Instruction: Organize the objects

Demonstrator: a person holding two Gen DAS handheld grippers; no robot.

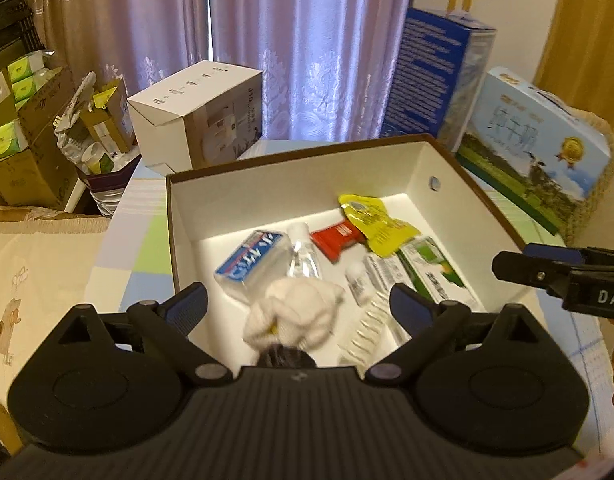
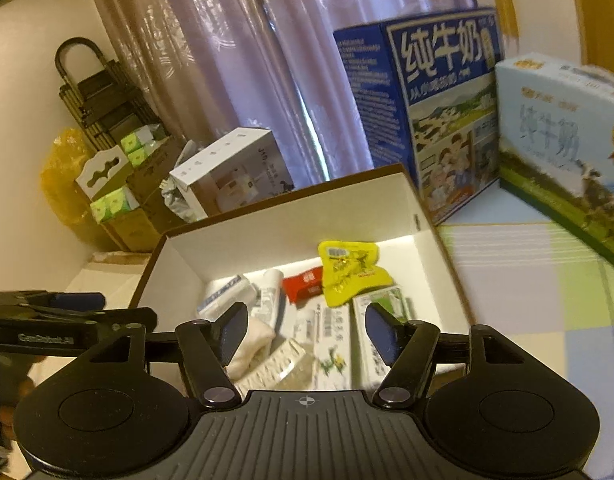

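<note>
Two sets of fingers, left gripper [image 1: 297, 306] and right gripper [image 2: 305, 330], hang open and empty over the box [image 1: 179, 232]. Inside, near 6 o'clock, lies the soft white cloth bundle [image 1: 293, 312] (light, squashy); pinch its fat middle.

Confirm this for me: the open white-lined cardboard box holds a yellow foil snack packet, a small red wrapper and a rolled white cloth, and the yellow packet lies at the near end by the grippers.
One detail is wrong. The yellow foil snack packet lies toward the far end of the open white-lined cardboard box, away from the grippers, as the left wrist view shows. The small red wrapper and the rolled white cloth are in the box as stated.
</note>
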